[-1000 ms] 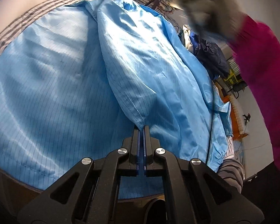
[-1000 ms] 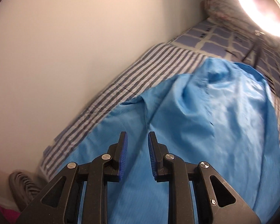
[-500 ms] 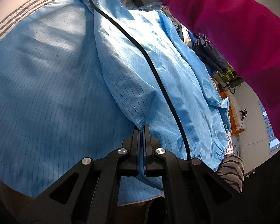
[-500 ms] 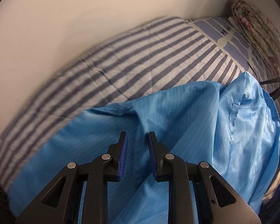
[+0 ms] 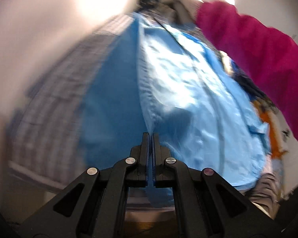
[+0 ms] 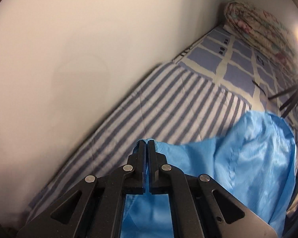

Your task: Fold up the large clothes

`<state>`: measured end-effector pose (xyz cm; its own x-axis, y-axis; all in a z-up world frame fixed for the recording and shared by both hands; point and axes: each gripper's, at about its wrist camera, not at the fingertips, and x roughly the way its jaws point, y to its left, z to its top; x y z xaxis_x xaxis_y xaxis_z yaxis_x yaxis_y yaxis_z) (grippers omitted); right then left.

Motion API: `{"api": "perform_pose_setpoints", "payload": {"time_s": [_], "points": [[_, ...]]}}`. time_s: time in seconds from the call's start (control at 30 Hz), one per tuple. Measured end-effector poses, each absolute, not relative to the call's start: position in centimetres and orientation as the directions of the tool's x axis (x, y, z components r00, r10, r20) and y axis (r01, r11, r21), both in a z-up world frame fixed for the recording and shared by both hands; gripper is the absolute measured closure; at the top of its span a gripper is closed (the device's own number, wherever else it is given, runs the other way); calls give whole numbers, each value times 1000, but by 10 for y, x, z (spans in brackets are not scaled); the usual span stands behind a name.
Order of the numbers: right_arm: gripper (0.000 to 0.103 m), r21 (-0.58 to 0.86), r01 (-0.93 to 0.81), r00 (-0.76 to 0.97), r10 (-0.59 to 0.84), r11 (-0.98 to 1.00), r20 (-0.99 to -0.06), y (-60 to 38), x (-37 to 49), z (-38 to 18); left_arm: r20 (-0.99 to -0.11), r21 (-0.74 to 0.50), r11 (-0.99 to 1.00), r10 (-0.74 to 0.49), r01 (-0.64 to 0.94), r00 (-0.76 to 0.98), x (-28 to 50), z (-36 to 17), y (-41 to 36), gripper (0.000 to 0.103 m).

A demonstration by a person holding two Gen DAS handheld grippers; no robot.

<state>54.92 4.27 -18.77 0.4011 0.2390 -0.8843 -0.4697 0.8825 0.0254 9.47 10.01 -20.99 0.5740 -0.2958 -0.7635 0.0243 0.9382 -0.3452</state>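
Plain pale wall (image 6: pixel 73 55) runs along the far side of a bed (image 6: pixel 168 103) covered in a blue-and-white striped sheet; further up the bed the cover turns to a blue checked pattern (image 6: pixel 238 65), with a rolled floral quilt (image 6: pixel 258 23) against the wall at the head. Bright light glare near the top of the left wrist view.

Big light-blue coat (image 5: pixel 184 91), thin pinstripe fabric, lies on the bed over the striped sheet, stretched lengthwise. In the left wrist view it is pulled up into a ridge running from the near tool to the far end; the left side of the ridge is in shadow, the right side shiny. Left wrist view is motion-blurred.

A person's magenta sleeve (image 5: pixel 258 55) reaches across the upper right of the left wrist view to the far end of the coat; the hand there is too blurred to make out.

Dark clothes and something orange lie at the right edge beyond the coat, blurred. Thin black cables (image 6: pixel 284 97) lie on the checked cover.

Left tool (image 5: pixel 150 135): jaws clamped together on a fold of the coat. Right tool (image 6: pixel 146 142): jaws pinched tight on the coat's edge, a bit of blue fabric poking out past the tips, over the striped sheet.
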Motion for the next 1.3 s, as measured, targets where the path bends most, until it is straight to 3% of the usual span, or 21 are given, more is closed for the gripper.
{"api": "perform_pose_setpoints", "payload": {"time_s": [0.17,0.27,0.4,0.5,0.63,0.73,1.03,1.07,1.1,1.3], "points": [[101,72,-436,351,244,897,-904,57,560,-221,-810,-279,955,-177,-103,559,102,-230,131,103],[85,101,-438,339,268,893,-902,49,553,-223,-833,-262,955,-153,-137,531,104,-244,138,103],[82,165,-438,378,348,884,-858,2,541,-199,-838,-253,958,-149,-132,524,103,-247,134,103],[56,135,-342,460,291,930,-839,-50,536,-191,-840,-242,962,-143,-126,524,104,-245,134,103],[54,156,-148,485,209,977,-849,-130,542,-212,-843,-234,963,-135,-130,520,101,-247,135,103],[54,281,-64,442,279,958,-852,-166,551,-235,-845,-236,963,-137,-131,516,105,-250,134,103],[56,459,0,437,412,889,-799,-176,590,-273,-854,-230,964,-135,-131,502,107,-255,134,103],[67,477,-14,444,433,879,-785,-177,590,-273,-855,-232,964,-137,-132,501,107,-256,134,103],[100,488,-30,440,449,873,-777,-175,590,-272,-855,-233,963,-138,-132,500,107,-256,135,103],[102,380,-11,508,332,925,-795,-193,570,-247,-855,-230,965,-136,-130,501,108,-257,134,103]]}}
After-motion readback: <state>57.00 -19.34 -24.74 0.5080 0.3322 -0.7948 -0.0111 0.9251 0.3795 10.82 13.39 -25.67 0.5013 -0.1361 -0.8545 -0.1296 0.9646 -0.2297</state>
